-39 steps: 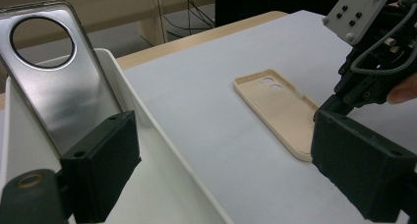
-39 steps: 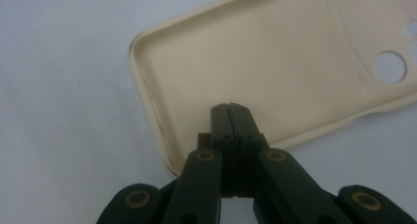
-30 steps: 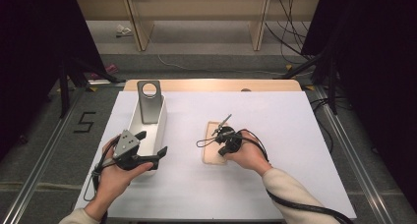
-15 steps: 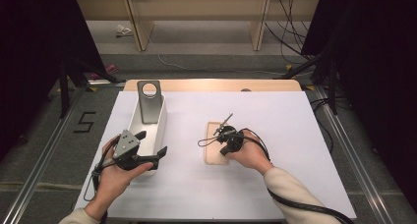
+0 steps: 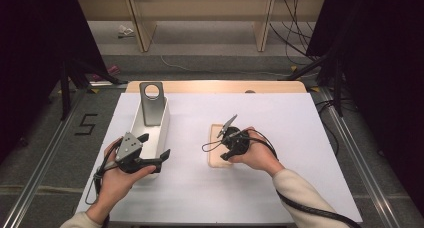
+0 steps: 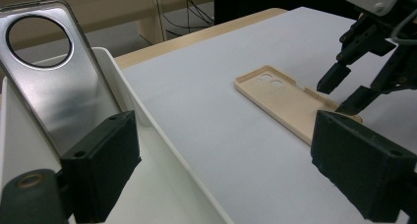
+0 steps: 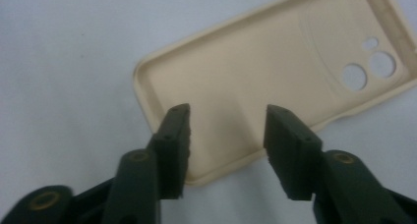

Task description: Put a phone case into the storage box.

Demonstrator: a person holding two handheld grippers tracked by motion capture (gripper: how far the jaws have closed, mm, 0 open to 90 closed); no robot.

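The beige phone case (image 5: pixel 218 147) lies flat, open side up, near the middle of the white counter (image 5: pixel 300 138), slightly toward its near edge. In the high view the person's right hand (image 5: pixel 260 155) and the right gripper (image 5: pixel 231 138) cover most of it, so only its left strip and far corner show there. The right gripper view gives it better: two round camera holes and a smaller opening sit at one end, while that end's corner is cut off by the frame. The right gripper's jaws have just been opening and now stand moderately apart above the case's plain end, with nothing pinched between them; whether a tip still brushes the rim is hard to make out.

Toward the counter's left edge stands a white tray (image 5: pixel 161 124), long and narrow, running from near to far. A grey phone case (image 5: pixel 151 102) with a large round hole leans upright against its far end; its lower part is hidden inside the tray. The left gripper (image 5: pixel 150 160), in the person's left hand (image 5: pixel 117 180), sits at the tray's near end. In the left gripper view its jaws stand wide, one over the tray's inside and one over the bare counter, the tray's wall between them without either pad pressing on it. The tray's near end is hidden behind that gripper.
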